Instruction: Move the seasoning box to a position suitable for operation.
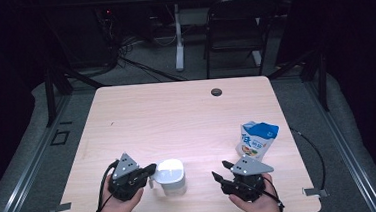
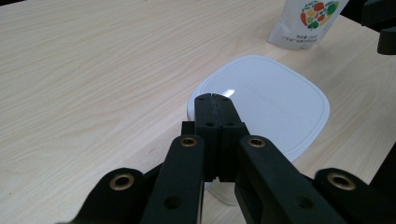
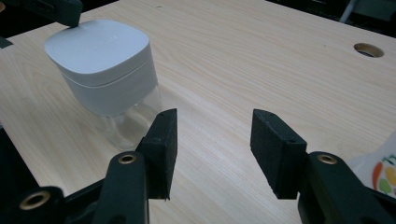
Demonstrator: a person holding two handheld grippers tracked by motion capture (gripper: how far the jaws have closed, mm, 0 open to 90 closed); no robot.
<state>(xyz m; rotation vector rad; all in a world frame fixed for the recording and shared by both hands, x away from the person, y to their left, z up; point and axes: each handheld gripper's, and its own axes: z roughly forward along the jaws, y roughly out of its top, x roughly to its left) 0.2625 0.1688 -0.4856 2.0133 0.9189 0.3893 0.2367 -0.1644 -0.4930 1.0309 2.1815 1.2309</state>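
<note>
A clear container with a white rounded-square lid point(image 1: 171, 175) point(image 2: 261, 100) point(image 3: 100, 46) stands near the table's front edge. My left gripper point(image 1: 152, 169) point(image 2: 215, 100) is shut with nothing between its jaws. Its tips rest at the left edge of the lid. My right gripper point(image 1: 221, 169) point(image 3: 215, 126) hovers to the right of the container, apart from it. Its jaws stand open with only bare table between them. A blue and white snack pouch point(image 1: 256, 140) point(image 2: 310, 21) point(image 3: 380, 172) stands upright behind the right gripper.
The wooden table point(image 1: 176, 117) has a round cable hole point(image 1: 216, 92) point(image 3: 368, 49) near its far edge. A black chair point(image 1: 235, 27) and a desk leg stand beyond the table. Dark frame bars flank both sides.
</note>
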